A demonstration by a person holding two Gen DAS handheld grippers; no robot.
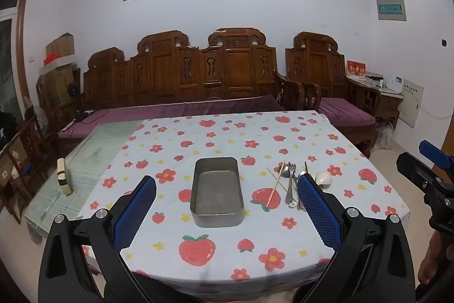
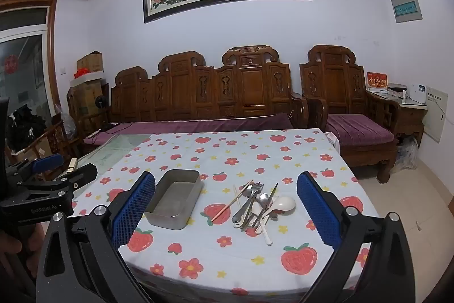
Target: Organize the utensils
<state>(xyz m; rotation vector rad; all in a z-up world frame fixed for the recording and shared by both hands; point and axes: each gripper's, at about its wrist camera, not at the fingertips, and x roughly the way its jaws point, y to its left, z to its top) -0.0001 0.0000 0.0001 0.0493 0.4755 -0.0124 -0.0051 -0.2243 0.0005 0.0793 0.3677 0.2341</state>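
An empty rectangular metal tray [image 1: 217,186] [image 2: 167,219] sits mid-table on the strawberry-print cloth [image 1: 198,246]. To its right lies a loose pile of utensils [image 2: 255,206]: wooden chopsticks [image 2: 231,202] [image 1: 274,188], a metal fork [image 1: 290,183], metal spoons, a knife and a white ceramic spoon [image 2: 285,203] [image 1: 323,178]. My left gripper [image 1: 227,179] hovers open over the near edge, framing the tray, nothing between its blue pads. Held in front of the pile, my right gripper [image 2: 226,176] is open and empty too.
A small wooden block [image 1: 63,176] stands on the bare glass part of the table [image 1: 93,149] at the left. A carved wooden sofa [image 1: 181,75] and armchair [image 1: 326,70] stand behind the table. Tiled floor lies to the right.
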